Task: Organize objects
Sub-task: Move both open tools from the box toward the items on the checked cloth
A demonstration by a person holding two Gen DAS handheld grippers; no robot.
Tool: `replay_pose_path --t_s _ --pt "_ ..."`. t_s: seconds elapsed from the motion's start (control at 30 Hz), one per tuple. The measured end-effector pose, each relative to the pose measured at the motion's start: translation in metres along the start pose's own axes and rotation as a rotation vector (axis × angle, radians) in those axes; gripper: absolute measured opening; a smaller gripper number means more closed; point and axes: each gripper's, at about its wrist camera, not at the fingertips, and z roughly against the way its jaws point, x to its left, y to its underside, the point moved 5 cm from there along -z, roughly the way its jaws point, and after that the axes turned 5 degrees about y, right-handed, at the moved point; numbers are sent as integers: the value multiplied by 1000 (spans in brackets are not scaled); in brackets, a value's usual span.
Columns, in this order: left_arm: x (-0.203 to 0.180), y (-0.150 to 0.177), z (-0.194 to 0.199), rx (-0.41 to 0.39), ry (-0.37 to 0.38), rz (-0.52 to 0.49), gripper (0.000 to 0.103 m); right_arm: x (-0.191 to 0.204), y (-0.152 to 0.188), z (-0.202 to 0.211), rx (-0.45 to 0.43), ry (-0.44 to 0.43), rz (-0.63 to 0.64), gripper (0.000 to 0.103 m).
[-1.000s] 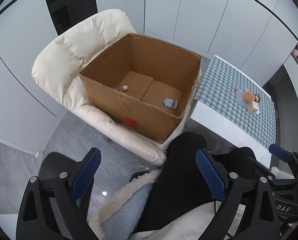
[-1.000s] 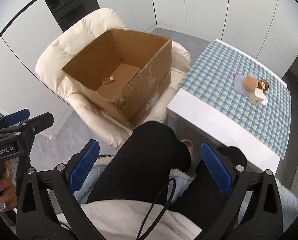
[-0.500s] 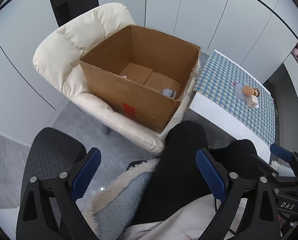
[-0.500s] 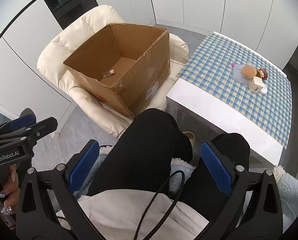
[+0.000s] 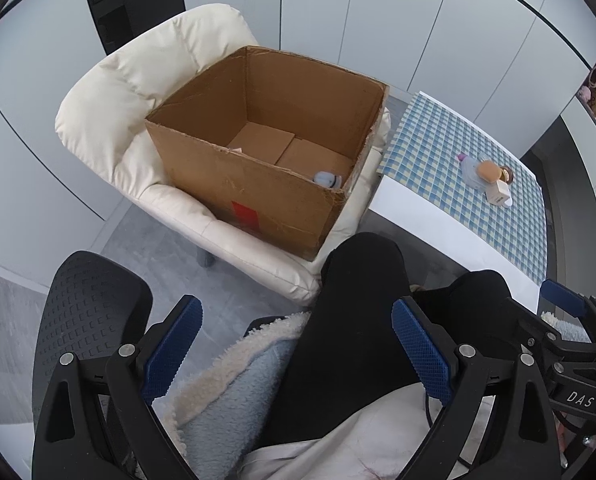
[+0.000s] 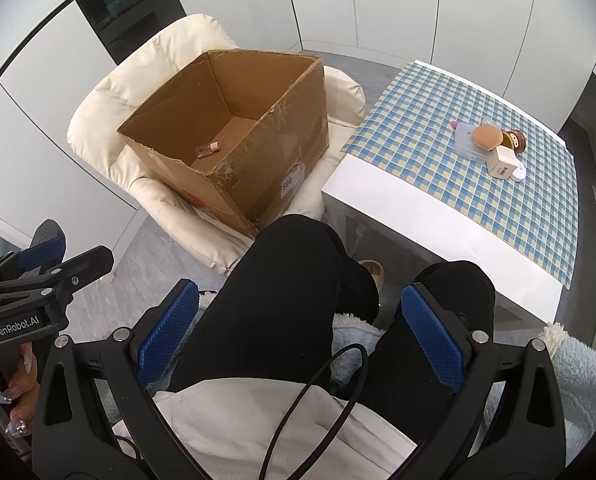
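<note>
Both grippers empty, spread wide above lap.

Left gripper (image 5: 296,354) and right gripper (image 6: 299,334) gaping. In cardboard box (image 6: 258,152) on armchair (image 6: 146,72): small vial (image 6: 208,149) flat, cap toward tabletop (image 6: 497,184); clutter there well apart.
</note>
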Motion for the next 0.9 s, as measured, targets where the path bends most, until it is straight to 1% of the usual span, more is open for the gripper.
replay_pose_path --t_s 0.27,0.47,0.9 --pt "-11 -3 -7 12 9 -35 96 -12 1 0 -3 11 -31 103" --pt "-26 -7 -11 20 21 -76 96 -25 3 0 -6 24 -68 103" --pt "-81 -12 -25 50 63 -191 96 -74 17 9 -14 75 -184 103"
